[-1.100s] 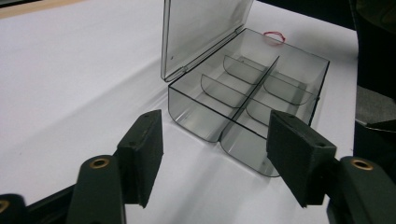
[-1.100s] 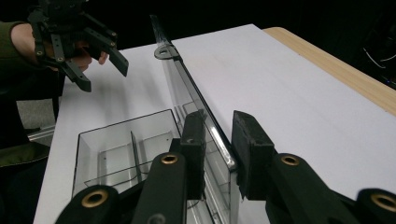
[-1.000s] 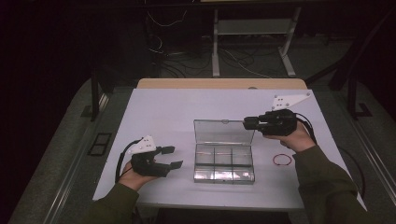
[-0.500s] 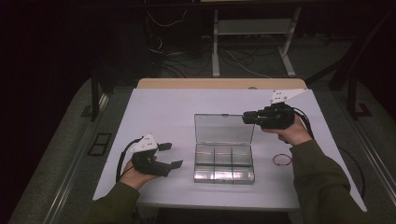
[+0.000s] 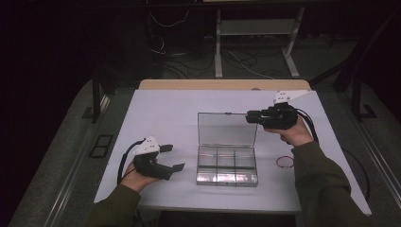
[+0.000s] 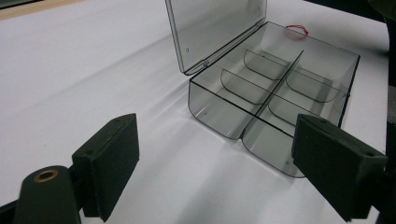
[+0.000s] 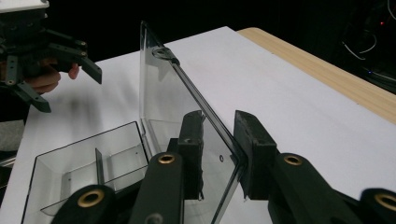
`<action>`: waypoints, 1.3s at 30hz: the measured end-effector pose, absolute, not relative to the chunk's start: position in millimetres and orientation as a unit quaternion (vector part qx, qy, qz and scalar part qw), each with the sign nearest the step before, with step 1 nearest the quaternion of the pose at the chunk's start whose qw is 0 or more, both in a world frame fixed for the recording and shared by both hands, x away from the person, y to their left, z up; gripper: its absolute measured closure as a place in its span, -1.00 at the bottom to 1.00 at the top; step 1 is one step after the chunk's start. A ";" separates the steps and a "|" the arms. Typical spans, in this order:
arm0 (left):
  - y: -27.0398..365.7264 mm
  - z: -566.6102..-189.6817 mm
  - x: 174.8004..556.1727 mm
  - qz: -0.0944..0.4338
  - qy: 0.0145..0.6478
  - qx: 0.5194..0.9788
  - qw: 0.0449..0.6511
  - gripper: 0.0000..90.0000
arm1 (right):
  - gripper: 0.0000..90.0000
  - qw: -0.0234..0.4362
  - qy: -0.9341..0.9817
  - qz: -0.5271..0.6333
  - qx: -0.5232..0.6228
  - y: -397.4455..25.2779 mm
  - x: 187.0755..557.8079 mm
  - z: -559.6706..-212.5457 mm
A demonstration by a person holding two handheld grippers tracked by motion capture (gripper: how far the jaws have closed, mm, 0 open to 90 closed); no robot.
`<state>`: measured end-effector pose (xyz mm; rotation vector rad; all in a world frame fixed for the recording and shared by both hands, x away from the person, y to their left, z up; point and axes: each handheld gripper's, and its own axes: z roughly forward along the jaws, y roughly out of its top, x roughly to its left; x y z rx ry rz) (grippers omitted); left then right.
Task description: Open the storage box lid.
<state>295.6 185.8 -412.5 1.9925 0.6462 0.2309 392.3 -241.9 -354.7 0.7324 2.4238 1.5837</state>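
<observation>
A clear plastic compartment box (image 5: pixel 227 166) lies in the middle of the white table (image 5: pixel 165 118), its lid (image 5: pixel 227 128) standing upright at the far side. My right gripper (image 5: pixel 248 116) is shut on the lid's top right corner; in the right gripper view the lid (image 7: pixel 168 98) runs between the two jaws of the right gripper (image 7: pixel 219 140). My left gripper (image 5: pixel 174 157) rests open on the table left of the box. In the left gripper view the box (image 6: pixel 275 88) lies ahead of the wide-open left gripper (image 6: pixel 215 172), its compartments empty.
A red rubber band (image 5: pixel 285 162) lies on the table right of the box, below my right forearm. A wooden strip (image 5: pixel 222 84) runs along the table's far edge. Beyond it are a dark floor, cables and a metal stand (image 5: pixel 255 28).
The right gripper has risen and moved a little away from me with the lid, which now stands more upright. The left gripper has stayed put.
</observation>
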 end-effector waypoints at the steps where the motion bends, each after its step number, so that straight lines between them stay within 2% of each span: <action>1: 185.8 -412.8 295.9 0.095 0.266 0.822 0.494 -0.68 | 0.59 0.078 0.809 0.528 0.245 -242.1 392.4 -355.1; 27: 187.2 -415.7 296.4 0.093 0.267 0.824 0.490 -0.68 | 0.39 0.079 0.795 0.526 0.290 -239.9 416.7 -372.9; 39: 188.1 -416.4 295.3 0.094 0.268 0.826 0.488 -0.68 | 0.29 0.097 0.796 0.515 0.303 -236.1 419.1 -378.4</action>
